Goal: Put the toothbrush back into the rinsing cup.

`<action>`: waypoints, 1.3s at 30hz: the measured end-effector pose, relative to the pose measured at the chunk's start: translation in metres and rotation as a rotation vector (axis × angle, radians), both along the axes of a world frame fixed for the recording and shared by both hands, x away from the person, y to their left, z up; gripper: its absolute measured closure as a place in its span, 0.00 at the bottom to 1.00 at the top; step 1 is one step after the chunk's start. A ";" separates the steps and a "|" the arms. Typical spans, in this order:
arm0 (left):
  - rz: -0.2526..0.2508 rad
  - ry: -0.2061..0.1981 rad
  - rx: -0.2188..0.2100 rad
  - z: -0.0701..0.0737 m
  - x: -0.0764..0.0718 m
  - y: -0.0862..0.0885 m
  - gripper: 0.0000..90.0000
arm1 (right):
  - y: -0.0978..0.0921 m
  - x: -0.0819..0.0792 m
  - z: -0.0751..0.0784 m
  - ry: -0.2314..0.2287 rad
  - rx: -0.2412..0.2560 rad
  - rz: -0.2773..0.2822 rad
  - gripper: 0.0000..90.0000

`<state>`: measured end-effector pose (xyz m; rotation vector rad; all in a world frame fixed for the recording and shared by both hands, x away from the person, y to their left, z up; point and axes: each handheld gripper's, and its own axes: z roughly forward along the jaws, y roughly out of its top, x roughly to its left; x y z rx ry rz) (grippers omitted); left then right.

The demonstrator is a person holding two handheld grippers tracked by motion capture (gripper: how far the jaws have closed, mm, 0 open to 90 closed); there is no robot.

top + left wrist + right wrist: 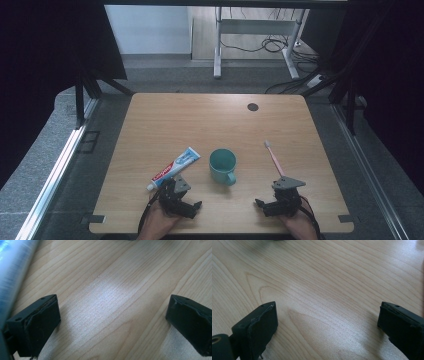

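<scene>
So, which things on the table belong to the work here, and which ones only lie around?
Belong to the work:
toothpaste tube, beside the open left gripper
pink toothbrush, next to the open right gripper
teal cup, between them

Only lying around:
dark round disc at the table's far edge

Toothpaste tube left of left gripper: blurred, cut by frame edge. Toothbrush handle end hidden under right gripper.
</scene>
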<state>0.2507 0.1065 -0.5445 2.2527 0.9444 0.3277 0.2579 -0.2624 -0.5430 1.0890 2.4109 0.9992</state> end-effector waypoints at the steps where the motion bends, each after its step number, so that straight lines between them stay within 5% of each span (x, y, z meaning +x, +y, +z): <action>1: 0.000 0.000 0.000 0.000 0.000 0.000 0.00 | 0.000 0.000 0.000 0.000 0.000 0.000 0.03; 39: 0.008 0.000 -0.003 0.000 0.000 0.000 0.00 | 0.001 0.001 0.000 0.009 -0.002 0.010 0.00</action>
